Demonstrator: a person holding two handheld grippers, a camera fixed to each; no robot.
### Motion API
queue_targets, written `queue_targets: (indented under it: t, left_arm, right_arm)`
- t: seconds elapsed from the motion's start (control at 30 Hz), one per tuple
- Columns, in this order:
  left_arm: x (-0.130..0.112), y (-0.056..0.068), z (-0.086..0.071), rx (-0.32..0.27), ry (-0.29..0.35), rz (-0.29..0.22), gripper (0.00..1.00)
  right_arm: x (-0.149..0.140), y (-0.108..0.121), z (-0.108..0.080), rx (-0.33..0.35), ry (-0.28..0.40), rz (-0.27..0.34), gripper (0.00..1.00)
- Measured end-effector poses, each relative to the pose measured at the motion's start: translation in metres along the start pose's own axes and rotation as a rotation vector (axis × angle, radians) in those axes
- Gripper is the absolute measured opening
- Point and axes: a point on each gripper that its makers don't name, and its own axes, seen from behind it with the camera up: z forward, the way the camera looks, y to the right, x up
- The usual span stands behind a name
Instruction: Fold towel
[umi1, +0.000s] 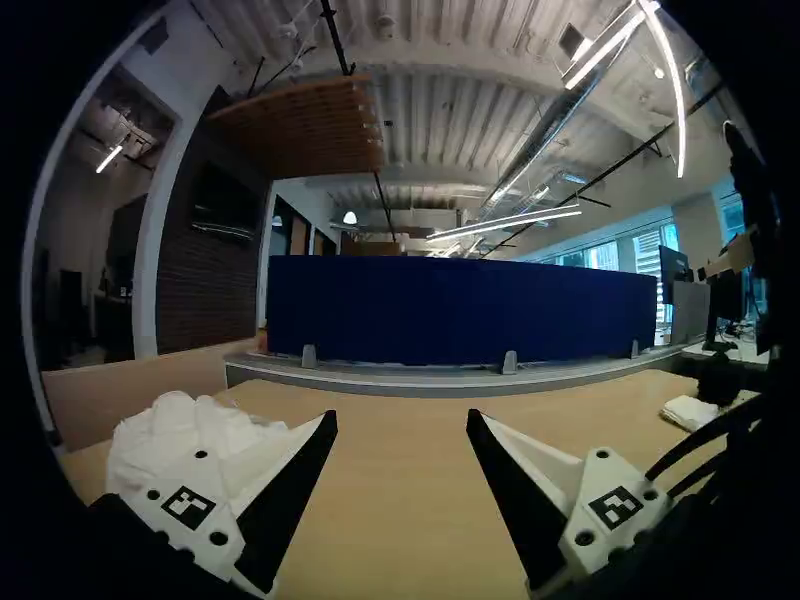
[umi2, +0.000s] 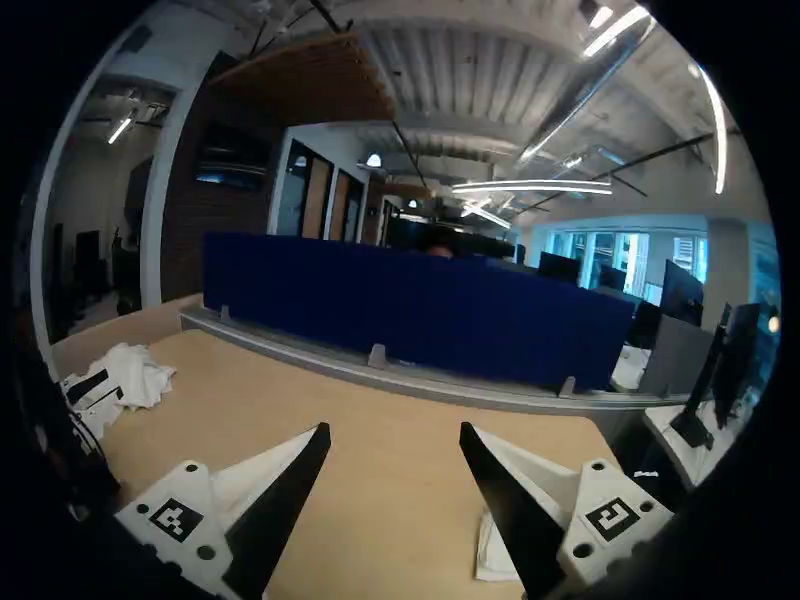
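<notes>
White and crumpled, the towel lies near the counter's left edge, just beyond the left gripper, which like the right gripper is spread and empty; it looks soft and light, probably best pinched at a corner

Left tongs partly hide the crumpled towel.

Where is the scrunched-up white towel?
In the left gripper view, the crumpled towel lies low left on the wooden table, behind one finger of the left gripper.
</notes>
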Motion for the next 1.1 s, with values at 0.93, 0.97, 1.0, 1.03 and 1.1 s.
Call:
queue_targets:
  t: [0.93, 0.97, 1.0, 1.03, 1.1]
  left_arm:
    - [-0.042, -0.001, 0.003, 0.010, -0.038, 0.004, 0.96]
    - [-0.042, 0.000, 0.003, 0.010, -0.040, 0.009, 0.96]
    - [-0.043, 0.001, 0.002, 0.009, -0.043, 0.016, 0.96]
    - [-0.044, 0.003, 0.002, 0.008, -0.044, 0.023, 0.96]
    - [-0.045, 0.004, 0.002, 0.007, -0.047, 0.036, 0.96]
  right_arm:
    - [0.010, -0.022, 0.010, 0.017, 0.000, -0.051, 1.00]
    - [0.010, -0.022, 0.011, 0.018, 0.001, -0.051, 1.00]
    - [0.010, -0.022, 0.011, 0.018, 0.001, -0.051, 1.00]
    - [0.009, -0.022, 0.011, 0.017, 0.001, -0.050, 1.00]
    - [0.009, -0.021, 0.010, 0.015, 0.001, -0.046, 1.00]
